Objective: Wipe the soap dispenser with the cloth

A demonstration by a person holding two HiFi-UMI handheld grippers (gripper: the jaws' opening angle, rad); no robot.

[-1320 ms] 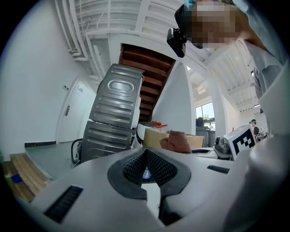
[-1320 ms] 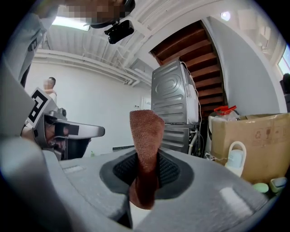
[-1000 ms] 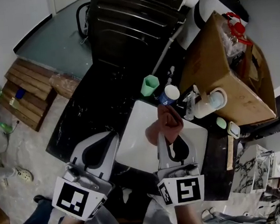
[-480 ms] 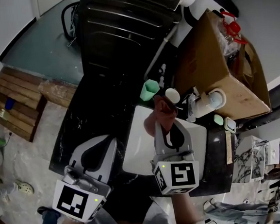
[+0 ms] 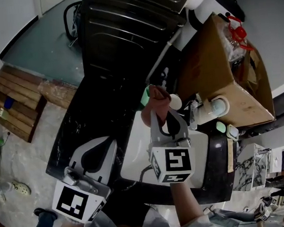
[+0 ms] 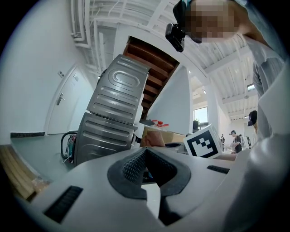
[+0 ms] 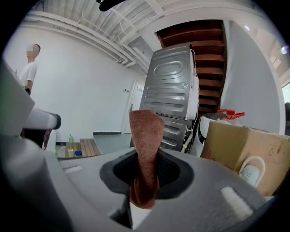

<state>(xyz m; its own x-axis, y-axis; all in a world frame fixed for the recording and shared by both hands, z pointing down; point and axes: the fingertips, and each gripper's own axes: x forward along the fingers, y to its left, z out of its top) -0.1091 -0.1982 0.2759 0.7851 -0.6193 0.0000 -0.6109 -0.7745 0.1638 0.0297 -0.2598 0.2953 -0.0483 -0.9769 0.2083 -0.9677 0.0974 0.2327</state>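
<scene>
- The right gripper is clamping a reddish-brown cloth. In the right gripper view its 2 jaws are pressing together on the cloth, which is standing up past the tips, with a short end hanging out below the pads.
- The right gripper is hovering over the far edge of the white sink. The free end of the cloth is reaching past the rim, close to a green cup and a white round cap.
- What looks like the soap dispenser, a white pump bottle, is standing on the dark desk to the right of the cloth, just in front of a cardboard box. The cloth is sitting near it but apart from it.
- In the right gripper view the soap dispenser is showing at the lower right against the cardboard box, well off to the side of the jaws.
- The left gripper is hanging low, left of the sink, over the desk. In the left gripper view its jaws are closing on each other with nothing between them.
- A grey ribbed appliance is standing beyond the desk, and a wooden pallet is lying on the floor at the left.
</scene>
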